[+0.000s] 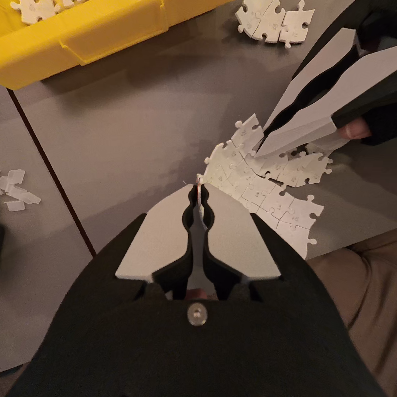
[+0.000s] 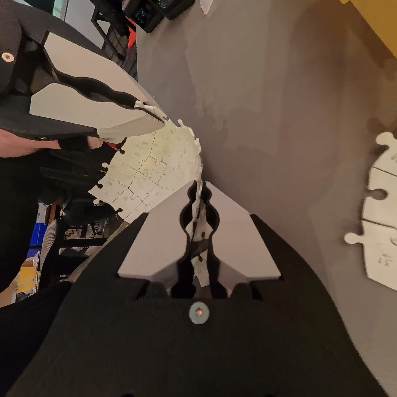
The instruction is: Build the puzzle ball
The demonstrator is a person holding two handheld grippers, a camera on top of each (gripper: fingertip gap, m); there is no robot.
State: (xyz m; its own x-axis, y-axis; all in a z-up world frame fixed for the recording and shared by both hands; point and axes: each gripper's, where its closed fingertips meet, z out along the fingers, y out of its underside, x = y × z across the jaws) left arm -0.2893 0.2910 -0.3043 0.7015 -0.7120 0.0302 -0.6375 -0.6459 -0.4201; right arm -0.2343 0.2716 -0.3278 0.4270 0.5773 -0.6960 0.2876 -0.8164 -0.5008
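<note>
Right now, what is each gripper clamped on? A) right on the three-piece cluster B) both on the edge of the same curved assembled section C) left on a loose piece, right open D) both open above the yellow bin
B: the left gripper and right gripper each pinch an edge of the curved assembled section, the shell spanning between them.

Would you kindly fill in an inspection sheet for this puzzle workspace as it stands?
Surface: grey table, dark seam at left.
Job's things: curved puzzle shell, partly assembled; three-piece section lying apart; loose pieces in yellow bin.
Clutter: clear plastic scraps at left edge.
Grippers: left gripper shut on the shell's edge; right gripper shut on its opposite edge.
Cables: nothing seen.
Surroundings: dark devices beyond the table; shelving, blurred.
</note>
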